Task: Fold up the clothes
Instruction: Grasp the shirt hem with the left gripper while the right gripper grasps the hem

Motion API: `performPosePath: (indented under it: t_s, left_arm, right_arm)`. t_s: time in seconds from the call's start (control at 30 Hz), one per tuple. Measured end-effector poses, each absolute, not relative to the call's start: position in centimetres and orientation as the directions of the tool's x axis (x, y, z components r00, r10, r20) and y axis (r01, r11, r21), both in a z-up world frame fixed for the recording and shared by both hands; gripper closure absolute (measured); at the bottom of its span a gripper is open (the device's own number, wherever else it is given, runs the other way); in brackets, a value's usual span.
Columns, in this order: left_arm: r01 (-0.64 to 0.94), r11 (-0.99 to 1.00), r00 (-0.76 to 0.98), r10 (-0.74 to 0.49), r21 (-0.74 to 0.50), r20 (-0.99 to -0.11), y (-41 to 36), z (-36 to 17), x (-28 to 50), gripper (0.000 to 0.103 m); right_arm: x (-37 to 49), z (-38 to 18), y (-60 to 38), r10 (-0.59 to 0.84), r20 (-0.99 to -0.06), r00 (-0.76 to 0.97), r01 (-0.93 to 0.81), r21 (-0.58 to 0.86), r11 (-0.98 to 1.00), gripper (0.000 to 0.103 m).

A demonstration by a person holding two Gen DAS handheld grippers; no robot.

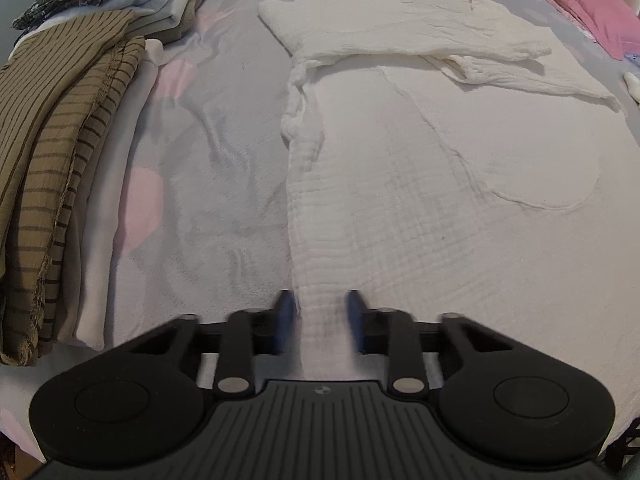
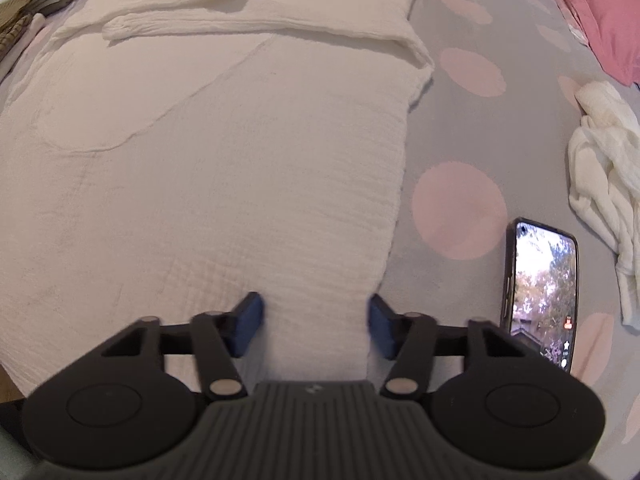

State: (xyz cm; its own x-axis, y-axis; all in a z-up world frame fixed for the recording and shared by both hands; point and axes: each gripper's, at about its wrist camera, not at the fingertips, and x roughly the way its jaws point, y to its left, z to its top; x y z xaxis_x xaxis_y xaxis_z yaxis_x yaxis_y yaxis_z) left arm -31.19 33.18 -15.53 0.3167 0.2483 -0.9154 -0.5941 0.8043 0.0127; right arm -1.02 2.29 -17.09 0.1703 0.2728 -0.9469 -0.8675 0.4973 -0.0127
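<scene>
The white crinkled cotton garment (image 1: 440,168) is spread flat on the grey pink-dotted bed (image 2: 460,128). Its 6 o'clock hem is straddled, not yet pinched, by left gripper (image 1: 318,312) and right gripper (image 2: 316,316); bare bedding is left at 3 o'clock.

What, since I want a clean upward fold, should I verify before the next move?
1. Cream crinkled muslin garment lying flat: ok.
2. Sleeves folded across the top: ok.
3. Left gripper pinching the hem: cannot tell; the fingers are blurred, with cloth between them.
4. Right gripper pinching the hem: not ok; the jaws stand wide apart, with cloth between them.
5. Black smartphone off the garment: ok; it lies beside it on the grey pink-dotted sheet.
</scene>
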Motion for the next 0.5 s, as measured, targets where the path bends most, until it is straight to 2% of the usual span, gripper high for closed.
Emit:
performPosePath:
  t_s: [0.03, 0.07, 0.17, 0.43, 0.5]
  left_arm:
    - [-0.591, 0.807, 0.322, 0.238, 0.002, -0.916, 33.2, -15.4, -31.2, 0.099]
    - [-0.591, 0.807, 0.332, 0.237, -0.005, -0.913, 33.2, -15.1, -31.3, 0.099]
    - [-0.59, 0.807, 0.361, 0.237, -0.024, -0.902, 33.3, -14.2, -31.5, 0.101]
    - [-0.66, 0.745, 0.482, 0.321, -0.097, -0.815, 36.5, -9.9, -32.4, 0.101]
    - [-0.672, 0.733, 0.511, 0.358, -0.103, -0.781, 37.1, -8.9, -32.4, 0.101]
  right_arm:
    - [-1.0, -16.7, 2.2, 0.285, -0.944, 0.165, -0.864, 0.001, 0.503, 0.091]
    - [-0.9, -16.3, 2.2, 0.297, -0.941, 0.159, -0.859, 0.017, 0.512, 0.094]
    - [-0.5, -14.9, 1.9, 0.337, -0.926, 0.168, -0.84, 0.044, 0.54, 0.094]
    - [2.6, -10.1, 1.2, 0.465, -0.838, 0.286, -0.747, 0.109, 0.656, 0.095]
    - [2.8, -9.3, 1.6, 0.48, -0.812, 0.331, -0.745, 0.088, 0.662, 0.095]
